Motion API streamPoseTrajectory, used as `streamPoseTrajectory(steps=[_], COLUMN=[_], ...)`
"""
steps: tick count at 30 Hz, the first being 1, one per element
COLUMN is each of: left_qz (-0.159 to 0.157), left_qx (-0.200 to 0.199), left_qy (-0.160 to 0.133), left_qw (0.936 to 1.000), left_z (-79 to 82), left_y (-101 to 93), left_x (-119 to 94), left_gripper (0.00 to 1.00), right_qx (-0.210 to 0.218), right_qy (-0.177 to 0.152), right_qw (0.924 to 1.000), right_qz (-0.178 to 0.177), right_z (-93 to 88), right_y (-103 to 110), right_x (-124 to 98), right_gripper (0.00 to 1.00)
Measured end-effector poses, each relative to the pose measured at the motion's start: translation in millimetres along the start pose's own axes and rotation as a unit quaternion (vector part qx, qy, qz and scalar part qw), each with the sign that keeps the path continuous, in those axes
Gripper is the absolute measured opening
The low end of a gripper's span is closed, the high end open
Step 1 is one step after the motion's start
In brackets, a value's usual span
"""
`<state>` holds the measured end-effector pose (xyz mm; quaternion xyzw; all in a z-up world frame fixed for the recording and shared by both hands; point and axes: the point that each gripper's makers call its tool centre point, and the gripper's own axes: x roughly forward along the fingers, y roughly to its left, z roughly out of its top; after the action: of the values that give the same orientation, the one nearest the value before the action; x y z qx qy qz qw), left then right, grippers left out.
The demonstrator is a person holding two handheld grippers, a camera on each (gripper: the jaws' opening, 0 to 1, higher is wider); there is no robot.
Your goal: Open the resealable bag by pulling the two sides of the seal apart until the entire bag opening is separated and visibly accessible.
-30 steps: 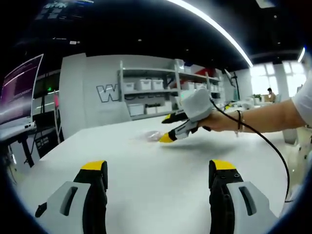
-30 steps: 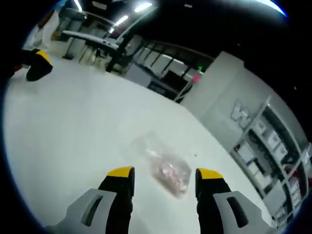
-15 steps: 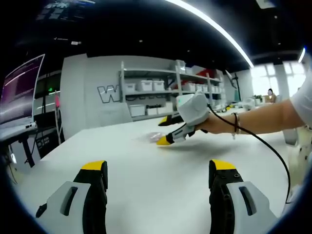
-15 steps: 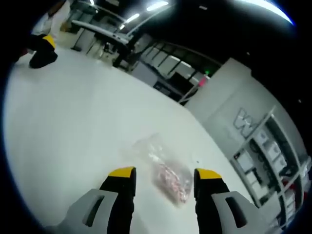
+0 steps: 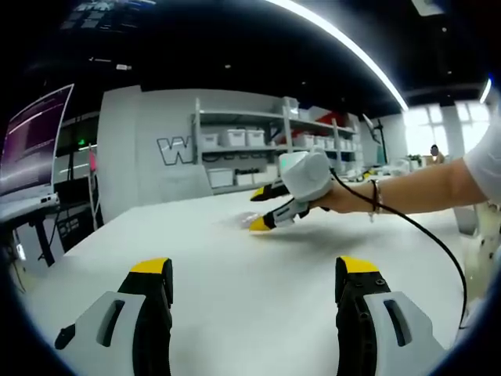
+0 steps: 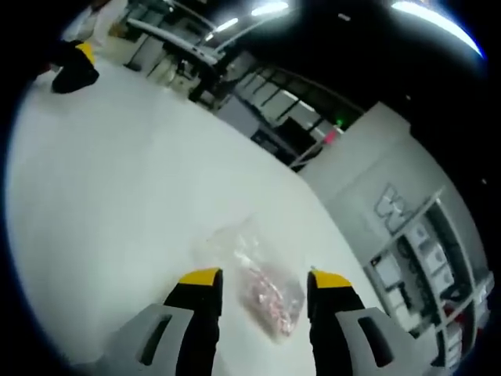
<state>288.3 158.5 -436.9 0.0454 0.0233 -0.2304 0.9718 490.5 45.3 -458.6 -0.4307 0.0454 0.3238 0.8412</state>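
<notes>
Flat-lying bag [image 6: 262, 282] holds pinkish bits.

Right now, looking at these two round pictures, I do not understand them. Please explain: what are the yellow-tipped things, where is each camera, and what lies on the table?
A person holds a hand tool with two jaws in each hand, each carrying a camera. The left gripper view shows the left gripper, open and holding nothing, over the white table, with the right gripper farther off in the person's hand. The right gripper view shows that gripper's open jaws either side of a clear resealable bag with pinkish contents, lying flat and not gripped.
</notes>
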Motion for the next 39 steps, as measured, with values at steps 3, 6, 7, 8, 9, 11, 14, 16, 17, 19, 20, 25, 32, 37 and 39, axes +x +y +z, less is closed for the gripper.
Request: streamPoseTrajectory(steps=[3, 6, 7, 8, 9, 11, 14, 16, 17, 19, 20, 25, 32, 37, 39], left_qz=[0.000, -0.002, -0.002, -0.003, -0.003, -0.005, -0.008, -0.009, -0.010, -0.010, -0.010, -0.010, -0.009, -0.008, -0.008], left_qx=[0.000, 0.000, 0.000, 0.000, -0.001, -0.001, 0.001, 0.000, 0.001, 0.001, 0.000, -0.001, -0.001, -0.002, -0.002], left_qy=[-0.001, -0.001, -0.001, -0.001, -0.001, -0.001, -0.002, -0.004, -0.003, -0.003, -0.003, -0.004, -0.004, -0.005, -0.004], left_qw=[1.0000, 1.0000, 1.0000, 1.0000, 1.0000, 1.0000, 1.0000, 0.9999, 0.9999, 0.9999, 0.9999, 0.9999, 1.0000, 1.0000, 1.0000], left_z=[0.8, 0.7, 0.6, 0.4, 0.3, 0.5, 0.8, 0.5, 0.0, -1.2, -1.6, -1.6, -2.3, -2.0, -2.0], left_y=[-2.0, -4.7, -5.6, -6.3, -7.1, -9.1, -13.4, -15.4, -16.1, -16.8, -16.9, -16.9, -16.9, -17.1, -17.2], left_x=[0, 0, 0, 0, 0, 1, 1, 0, 0, 0, 0, 0, 1, 2, 2], left_gripper=[0.85, 0.85, 0.85, 0.85, 0.85, 0.85, 0.85, 0.85, 0.85, 0.85, 0.85, 0.85, 0.85, 0.85, 0.85], right_qx=[-0.008, -0.011, -0.013, -0.016, -0.019, -0.030, -0.037, -0.037, -0.039, -0.044, -0.046, -0.054, -0.051, -0.052, -0.052], right_qy=[0.003, 0.002, 0.002, 0.002, 0.003, 0.008, 0.010, 0.004, 0.002, 0.000, 0.000, 0.003, 0.013, 0.014, 0.014], right_qw=[1.0000, 0.9999, 0.9999, 0.9998, 0.9998, 0.9995, 0.9992, 0.9993, 0.9992, 0.9990, 0.9989, 0.9985, 0.9986, 0.9986, 0.9986], right_qz=[0.003, 0.006, 0.006, 0.007, 0.007, 0.009, 0.009, 0.008, 0.006, 0.005, 0.005, 0.008, 0.005, 0.004, 0.004], right_z=[-1.6, -1.8, -2.1, -2.5, -2.8, -5.9, -8.8, -5.4, -4.1, -2.2, -1.3, -0.8, -8.9, -10.3, -10.5], right_y=[0, 1, 1, 1, 2, 3, 5, 4, 3, 3, 2, 6, 7, 8, 9], right_x=[3, 6, 8, 9, 10, 12, 14, 12, 12, 13, 13, 13, 14, 17, 17], right_gripper=[0.40, 0.38, 0.38, 0.38, 0.38, 0.37, 0.36, 0.34, 0.34, 0.33, 0.33, 0.33, 0.31, 0.29, 0.28])
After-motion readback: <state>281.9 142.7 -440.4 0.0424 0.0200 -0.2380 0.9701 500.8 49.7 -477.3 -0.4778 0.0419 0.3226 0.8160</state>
